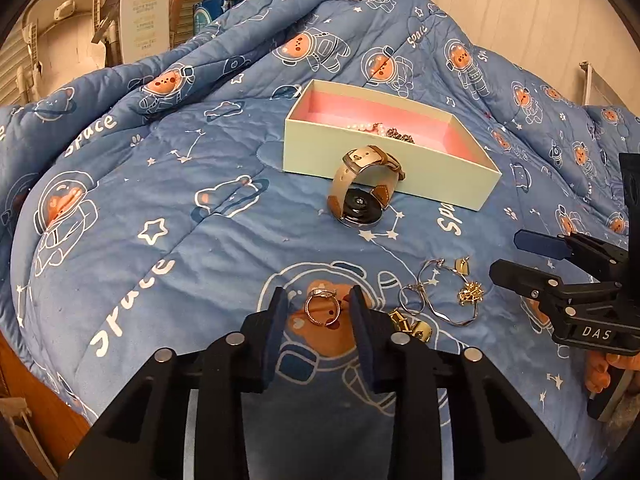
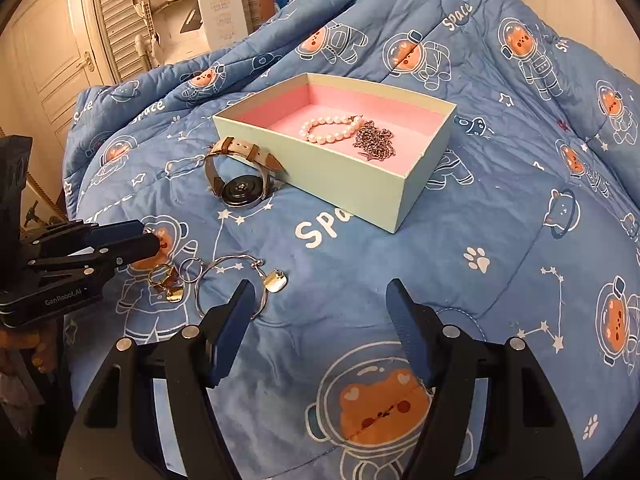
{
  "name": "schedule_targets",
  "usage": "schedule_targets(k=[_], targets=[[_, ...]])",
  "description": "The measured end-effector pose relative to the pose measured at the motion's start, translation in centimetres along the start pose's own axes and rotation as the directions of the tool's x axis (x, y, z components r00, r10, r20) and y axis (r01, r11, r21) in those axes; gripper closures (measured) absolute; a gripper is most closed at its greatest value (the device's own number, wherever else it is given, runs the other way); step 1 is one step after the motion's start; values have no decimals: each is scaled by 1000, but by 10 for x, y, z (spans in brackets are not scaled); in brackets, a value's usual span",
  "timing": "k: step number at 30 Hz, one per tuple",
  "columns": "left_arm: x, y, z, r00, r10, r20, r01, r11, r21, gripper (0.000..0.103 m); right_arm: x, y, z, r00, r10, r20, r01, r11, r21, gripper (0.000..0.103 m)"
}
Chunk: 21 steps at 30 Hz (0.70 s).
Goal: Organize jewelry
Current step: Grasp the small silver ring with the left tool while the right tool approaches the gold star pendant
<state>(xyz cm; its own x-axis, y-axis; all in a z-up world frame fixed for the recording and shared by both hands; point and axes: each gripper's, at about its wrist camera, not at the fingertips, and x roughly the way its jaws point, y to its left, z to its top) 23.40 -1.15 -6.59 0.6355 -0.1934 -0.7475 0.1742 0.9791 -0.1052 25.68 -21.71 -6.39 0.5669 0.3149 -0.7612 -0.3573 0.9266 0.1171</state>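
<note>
So we've got a pale green box (image 2: 352,176) with a pink lining sitting on the quilt, and inside it a pearl bracelet (image 2: 330,128) touching a heap of silver chain (image 2: 374,140). A watch (image 2: 240,178) with a beige and brown strap leans on the box's front wall, face down. Nearer us lie a rose-gold ring (image 1: 322,310), a thin silver bangle (image 2: 230,288), small silver hoops (image 1: 414,298) and some gold charms (image 2: 168,284), all loose on the quilt.

Pearl bracelet (image 2: 333,129) inside pink-lined box (image 2: 352,184)
</note>
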Motion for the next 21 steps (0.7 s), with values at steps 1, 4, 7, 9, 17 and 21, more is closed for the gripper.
schedule_targets(k=[1,4,7,9,17,21], targets=[[1,0,0,1000,6,1,-6,1000,2,81,1,-1,1,1000,0,-1,0,1000,2,35],[2,-1,0,1000,6,4,-6,1000,4,85,4,-2,2,1000,-3,-4,3,1000,7,36],[2,-2,0,1000,8,9,-8,1000,8,85,6,1,3,1000,5,-11,-5,1000,-6,40],[2,0,-2,1000,5,9,-5,1000,0,85,10,5,4,1000,13,-21,-13,1000,-26,46],[1,6,-7,1000,-9,4,9,1000,-29,85,26,25,4,998,12,-65,-24,982,-188,65],[3,9,-7,1000,-24,-3,23,999,-48,85,30,23,6,996,40,-74,-54,978,-199,69]])
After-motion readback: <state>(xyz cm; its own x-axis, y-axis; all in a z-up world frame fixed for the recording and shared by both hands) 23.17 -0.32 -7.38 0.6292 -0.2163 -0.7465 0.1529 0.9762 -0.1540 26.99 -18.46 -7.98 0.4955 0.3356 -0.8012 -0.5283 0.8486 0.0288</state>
